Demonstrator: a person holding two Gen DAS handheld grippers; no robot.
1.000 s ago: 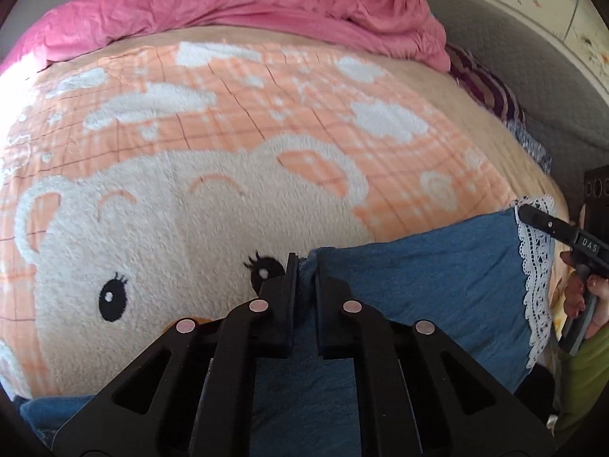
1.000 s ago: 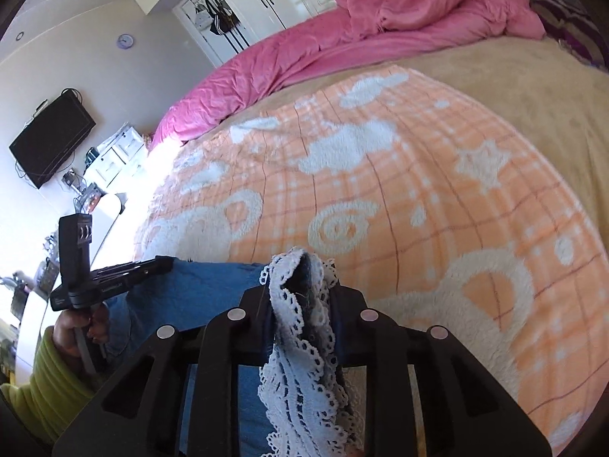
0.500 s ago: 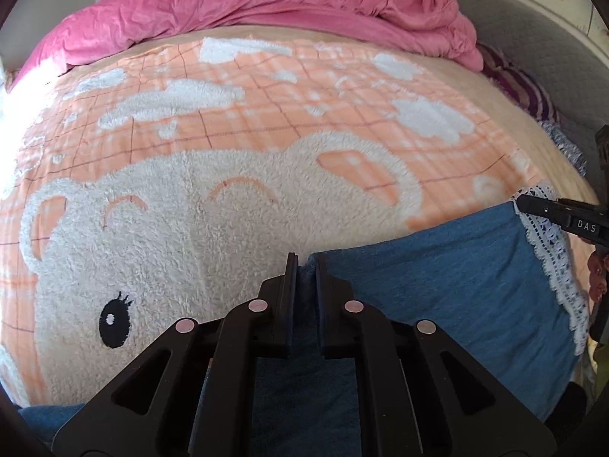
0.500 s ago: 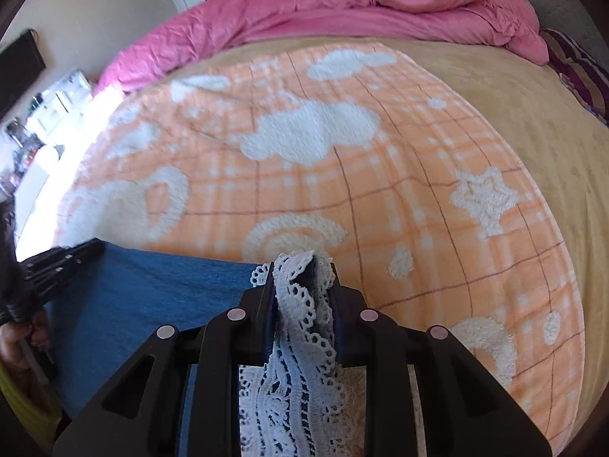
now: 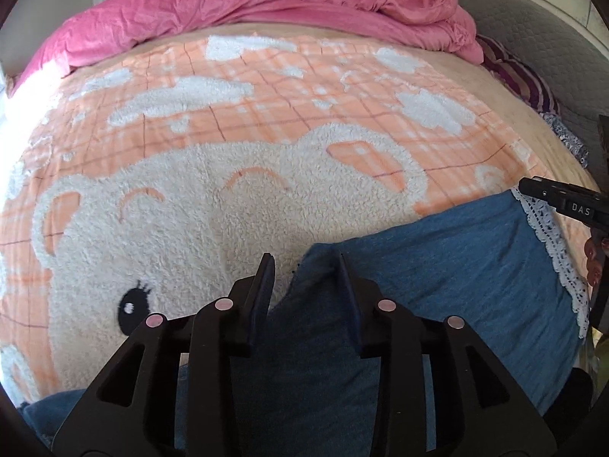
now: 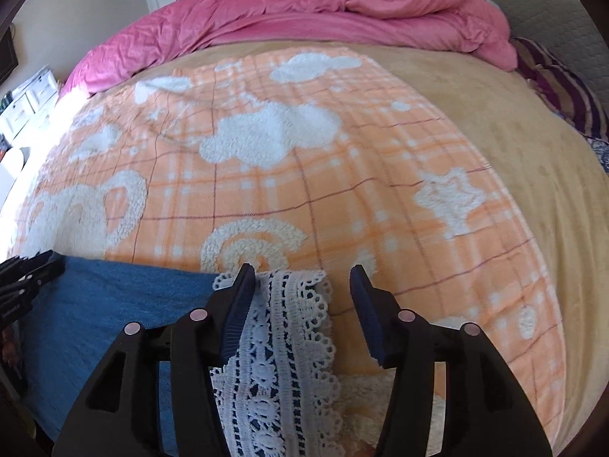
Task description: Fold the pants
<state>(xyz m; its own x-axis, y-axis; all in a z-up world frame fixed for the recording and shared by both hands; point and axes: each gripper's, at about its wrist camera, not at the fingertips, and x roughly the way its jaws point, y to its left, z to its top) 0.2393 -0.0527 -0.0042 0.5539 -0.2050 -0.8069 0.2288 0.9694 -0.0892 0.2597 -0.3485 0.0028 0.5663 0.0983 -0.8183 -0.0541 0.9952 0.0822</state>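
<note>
- Between my left gripper's (image 5: 306,272) spread jaws sits the near corner of the blue pants (image 5: 449,278), cloth brushing the right-hand finger but no longer pinched.
- Over on the right wrist view, my right gripper (image 6: 302,280) is open too, with the white lace hem (image 6: 289,327) lying loose on the bedding between its fingers, closer to the left finger.
- Long axis of the pants runs from one gripper to the other, across the orange teddy blanket (image 5: 236,144); each gripper sits right at its own end, so neither is nearer.
- Half a second ago both jaws were clamped, left on denim, right on lace. Now both have let go and the fabric has settled flat.
- My read: this fold is laid down, and the next grab depends on that left-to-right lie.
- Pink duvet (image 6: 304,11) is bunched well beyond, out of the way.
</note>
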